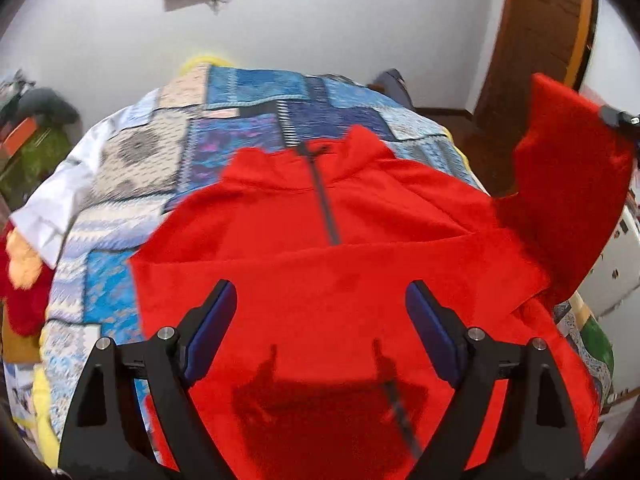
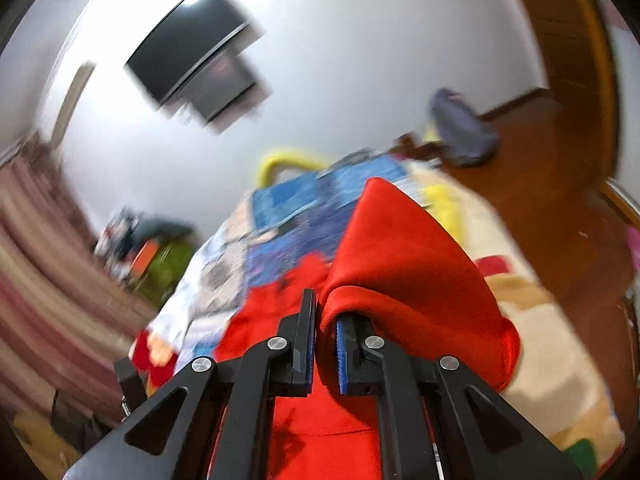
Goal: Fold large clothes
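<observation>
Partly, the red pullover [image 2: 420, 276] drapes over the right gripper [image 2: 326, 320], hiding one finger.

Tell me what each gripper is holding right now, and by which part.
The right gripper is shut on the red pullover, pinching its lifted sleeve. The left gripper is open above it, holding nothing.

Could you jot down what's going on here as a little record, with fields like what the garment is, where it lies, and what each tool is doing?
garment: red pullover with a dark zip at the neck
surface: bed with a blue patchwork quilt
lay of garment: body spread flat, one sleeve lifted off the bed
left tool: jaws wide apart above the pullover's body, holding nothing
right tool: shut on the sleeve's red cloth, which drapes over one finger
beside the bed: a white garment at the quilt's edge
wall: dark screen
</observation>
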